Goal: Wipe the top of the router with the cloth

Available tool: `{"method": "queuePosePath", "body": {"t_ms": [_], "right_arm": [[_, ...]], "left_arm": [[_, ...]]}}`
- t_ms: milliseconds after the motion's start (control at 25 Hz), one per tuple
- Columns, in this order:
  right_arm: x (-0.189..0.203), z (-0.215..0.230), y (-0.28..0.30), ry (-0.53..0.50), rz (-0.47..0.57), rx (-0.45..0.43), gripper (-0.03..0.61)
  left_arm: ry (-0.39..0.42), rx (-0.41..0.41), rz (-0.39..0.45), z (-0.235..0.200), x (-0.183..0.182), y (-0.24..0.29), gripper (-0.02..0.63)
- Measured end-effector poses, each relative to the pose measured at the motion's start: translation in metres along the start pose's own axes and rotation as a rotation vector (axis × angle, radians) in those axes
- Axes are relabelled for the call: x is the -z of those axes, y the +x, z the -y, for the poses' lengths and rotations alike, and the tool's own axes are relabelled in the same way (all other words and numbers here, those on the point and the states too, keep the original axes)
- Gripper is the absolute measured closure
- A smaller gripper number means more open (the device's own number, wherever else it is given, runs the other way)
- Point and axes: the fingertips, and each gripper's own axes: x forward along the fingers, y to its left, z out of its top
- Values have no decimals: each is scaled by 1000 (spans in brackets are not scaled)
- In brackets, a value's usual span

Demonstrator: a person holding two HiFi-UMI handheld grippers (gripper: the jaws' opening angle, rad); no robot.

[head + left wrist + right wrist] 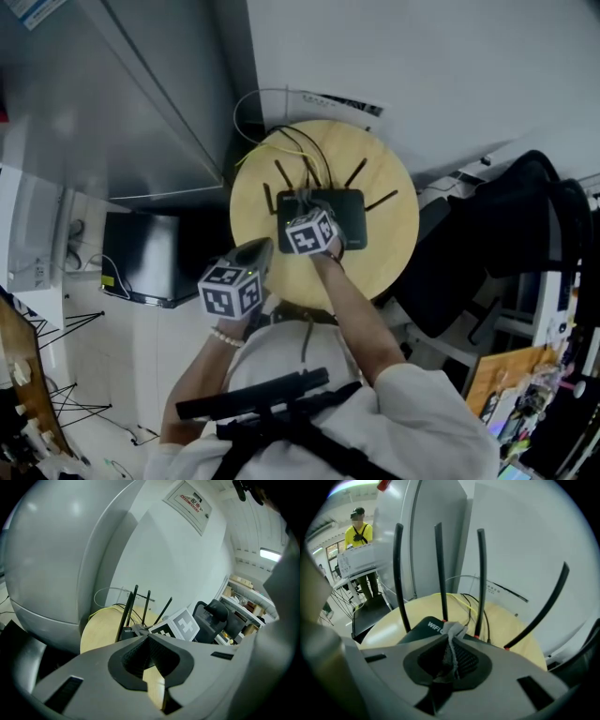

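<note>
A black router (345,221) with four upright antennas lies in the middle of a round wooden table (398,234). My right gripper (298,211) hovers over the router's left part, shut on a small grey cloth (452,633). In the right gripper view the cloth sticks out past the jaws just above the router's top (425,625). My left gripper (263,247) hangs at the table's near left edge, apart from the router, jaws shut with nothing between them (149,638). The left gripper view shows the router (125,633) and the right gripper's marker cube (180,625) ahead.
Yellow and black cables (292,142) run off the table's far side to the white wall. A grey cabinet (112,94) stands left, a black box (141,258) on the floor below it. A black office chair (511,234) is on the right. A person in yellow (358,531) stands far off.
</note>
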Motion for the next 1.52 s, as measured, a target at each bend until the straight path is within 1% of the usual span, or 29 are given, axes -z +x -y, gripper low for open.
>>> {"method": "queuePosePath", "body": {"t_ms": [120,200,320,400,520,600,680,840,1000,1240,1520], "right_arm": [[-9,-16,2,-1,13,-44,546],[-15,-27,6,17,29,-79,546],[-18,-42,8,44,23,-131,546],[-22,-47,7,66,32,-155,546],[-26,-64,5,117,41,-222,546],[-23,-71,5,119,31,-241,546],[-19,-68,5,106,24,-225,546],[-9,-48,3,114,9,-163,546],[11,-11,-5,134,-5,-79,546],[47,45,-22,179,-10,8,546],[86,97,-40,235,-33,106,546]], "left_arm": [[-15,-33,2,-9,3,-2,618],[-21,-65,-2,-16,5,-4,618],[-32,-100,3,-24,7,-7,618],[-28,-104,19,-25,3,-9,617],[-12,-111,35,-26,1,-17,618],[-21,-107,39,-27,2,-19,618],[-29,-101,38,-26,3,-19,618],[-26,-89,34,-24,5,-20,618],[-18,-70,24,-16,7,-15,618],[0,-36,11,1,10,-5,618],[16,-2,-18,16,18,6,618]]}}
